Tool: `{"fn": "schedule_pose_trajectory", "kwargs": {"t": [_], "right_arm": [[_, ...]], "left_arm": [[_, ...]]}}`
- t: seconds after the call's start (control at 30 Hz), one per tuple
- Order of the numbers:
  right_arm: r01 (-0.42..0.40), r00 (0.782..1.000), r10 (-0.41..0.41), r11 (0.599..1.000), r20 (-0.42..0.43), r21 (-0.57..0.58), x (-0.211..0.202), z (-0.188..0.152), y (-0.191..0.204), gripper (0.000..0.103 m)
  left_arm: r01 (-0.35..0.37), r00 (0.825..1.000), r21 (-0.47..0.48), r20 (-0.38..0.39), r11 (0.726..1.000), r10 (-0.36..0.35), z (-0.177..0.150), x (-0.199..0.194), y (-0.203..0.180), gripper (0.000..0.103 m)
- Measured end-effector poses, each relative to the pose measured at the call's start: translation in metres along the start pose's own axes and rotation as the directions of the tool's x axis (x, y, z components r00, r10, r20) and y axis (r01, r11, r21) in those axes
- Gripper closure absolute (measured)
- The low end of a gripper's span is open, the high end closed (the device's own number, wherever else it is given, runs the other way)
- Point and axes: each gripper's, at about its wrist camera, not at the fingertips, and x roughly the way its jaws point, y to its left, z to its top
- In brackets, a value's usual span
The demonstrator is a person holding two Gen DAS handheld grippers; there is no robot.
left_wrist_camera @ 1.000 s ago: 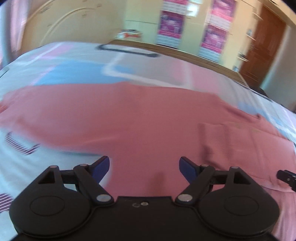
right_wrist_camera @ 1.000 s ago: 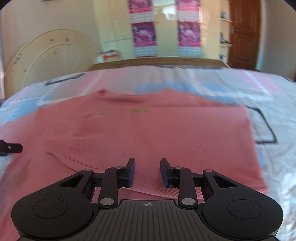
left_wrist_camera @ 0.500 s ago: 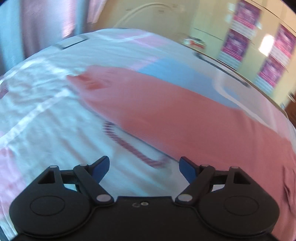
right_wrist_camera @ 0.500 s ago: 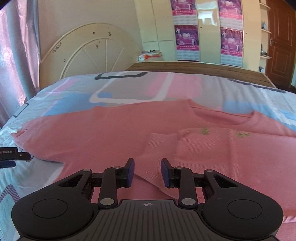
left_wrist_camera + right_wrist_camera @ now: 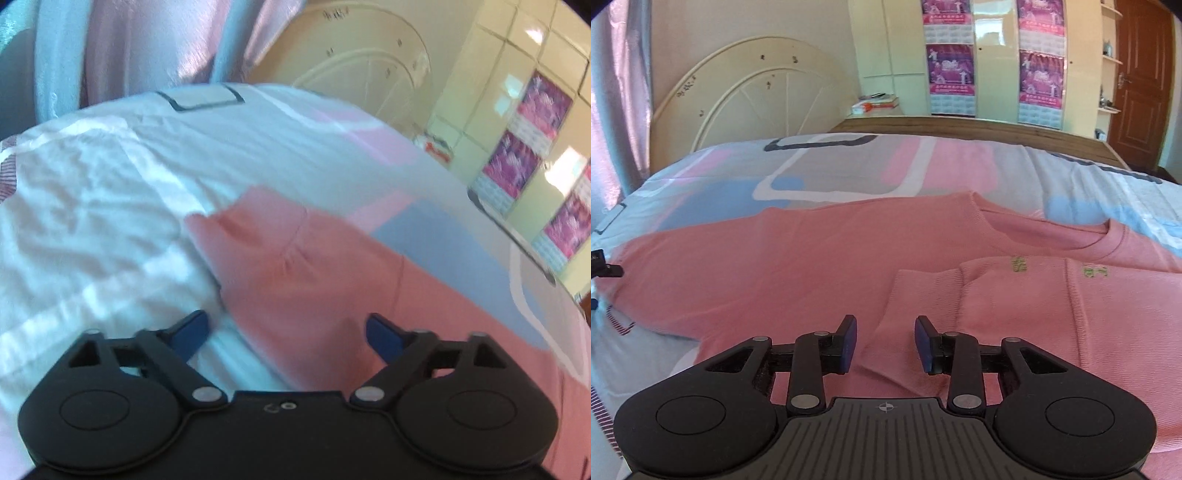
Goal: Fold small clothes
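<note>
A pink sweater (image 5: 798, 258) lies flat on the patterned bedspread (image 5: 842, 166), its neckline (image 5: 1045, 229) to the right. One sleeve is folded in across the chest, and its ribbed cuff (image 5: 923, 291) lies just ahead of my right gripper (image 5: 885, 323). Those jaws are opening, with nothing pinched between them. The other sleeve (image 5: 295, 266) stretches out to the left. My left gripper (image 5: 286, 319) hovers over its end with wide jaws that are closing, the pads clear of the cloth. A black tip of the left gripper (image 5: 605, 267) shows at the right wrist view's left edge.
A cream arched headboard (image 5: 757, 85) and a wooden bed rail (image 5: 979, 127) stand behind the bed. Cupboards with purple posters (image 5: 949, 70) and a brown door (image 5: 1137, 85) line the far wall. A curtain (image 5: 140, 48) hangs on the left.
The left gripper has swept left along the sweater to the outstretched sleeve's end and rolled. The right gripper has also shifted left, to the folded cuff, and its jaws stand slightly wider.
</note>
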Motion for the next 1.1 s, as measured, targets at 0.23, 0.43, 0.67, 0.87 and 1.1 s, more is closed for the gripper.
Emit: {"fn": "schedule_pose_trajectory", "kwargs": {"t": [0.23, 0.43, 0.67, 0.87, 1.1], "right_arm": [[0.014, 0.999, -0.014, 1.000, -0.035, 0.010, 0.013, -0.007, -0.007, 0.064], [0.000, 1.000, 0.000, 1.000, -0.031, 0.010, 0.010, -0.007, -0.009, 0.062], [-0.023, 1.000, 0.021, 0.995, 0.023, 0.101, -0.016, -0.002, -0.030, 0.062], [0.010, 0.998, -0.020, 0.985, 0.061, 0.173, -0.055, -0.008, -0.069, 0.062], [0.002, 0.998, -0.015, 0.975, 0.057, 0.223, -0.089, -0.020, -0.101, 0.032]], "left_arm": [[0.020, 0.999, -0.066, 0.037, 0.998, -0.018, 0.005, 0.004, 0.012, 0.093], [0.145, 0.982, 0.080, 0.109, 0.986, -0.153, 0.001, -0.038, -0.031, 0.094], [0.506, 0.833, 0.406, 0.000, 0.761, -0.554, -0.046, -0.130, -0.171, 0.094], [0.689, 0.710, 0.471, -0.288, 0.551, -0.642, -0.146, -0.150, -0.273, 0.093], [0.639, 0.763, 0.607, -0.420, 0.473, -0.492, -0.216, -0.146, -0.293, 0.044]]}}
